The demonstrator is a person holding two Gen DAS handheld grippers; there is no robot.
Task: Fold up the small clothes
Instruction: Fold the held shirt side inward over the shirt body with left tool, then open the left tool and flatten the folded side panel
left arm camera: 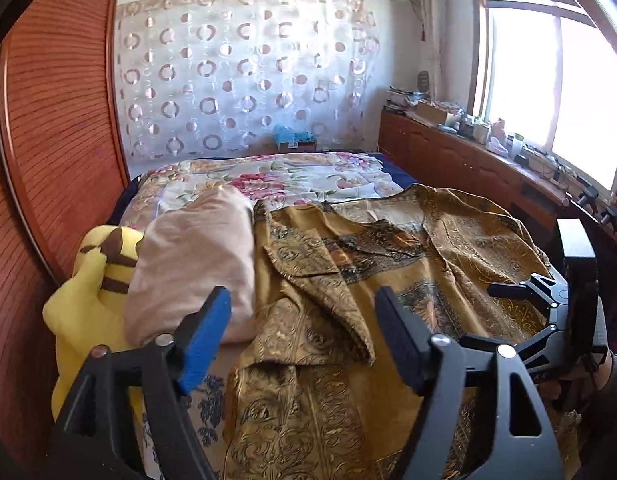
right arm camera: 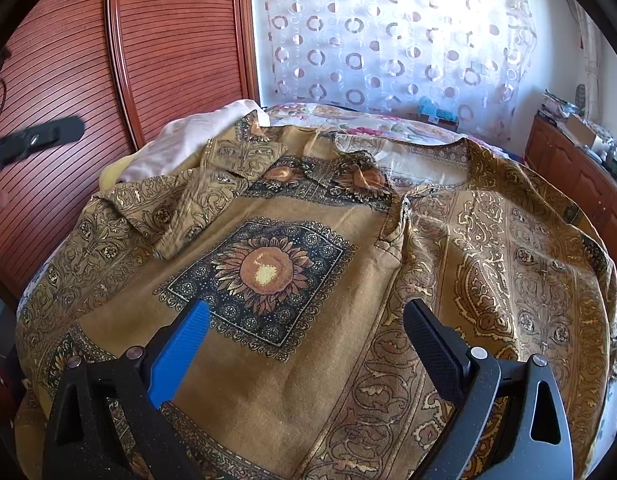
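Fingers of the left gripper [left arm camera: 302,340] and right gripper [right arm camera: 306,356] stand spread wide, gripping nothing. The patterned ochre shirt [right arm camera: 292,272] lies spread front-up across the bed [left arm camera: 268,172], collar far. Its left sleeve [right arm camera: 196,204] is already folded in over the chest; the right side [right arm camera: 520,264] lies flat. A pink pillow [left arm camera: 196,260] and yellow plush toy [left arm camera: 88,292] sit just beside it, left. Judged step: mid-fold. Next move likely calls for pinching the right edge and carrying it inward.

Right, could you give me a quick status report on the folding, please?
Left gripper open, empty. Right gripper open above the shirt. Shirt spread on bed, one sleeve folded in. Pillow touching its left edge.
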